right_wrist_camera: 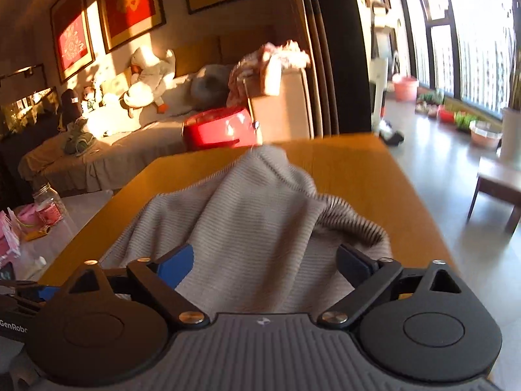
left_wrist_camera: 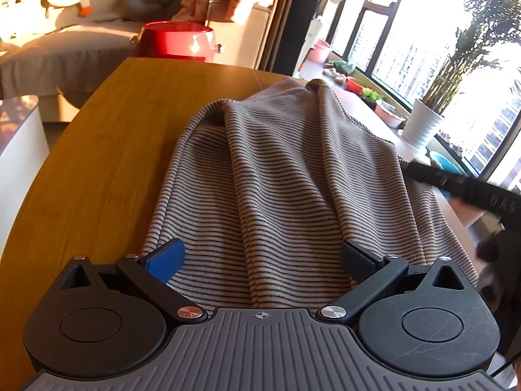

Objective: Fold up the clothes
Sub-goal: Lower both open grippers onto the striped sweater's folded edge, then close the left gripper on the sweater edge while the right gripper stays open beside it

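The striped garment lies rumpled on the wooden table, reaching toward the far edge; its near hem is hidden under both gripper bodies; the left gripper hangs over the near end, jaws spread wide with cloth between the fingers, the pads pressing on nothing; the right gripper likewise has its jaws wide apart over the garment, holding nothing; the right wrist view is motion-blurred, so the stripes barely show; at the right edge of the left wrist view, a dark bar crosses the cloth, cut off and hard to identify
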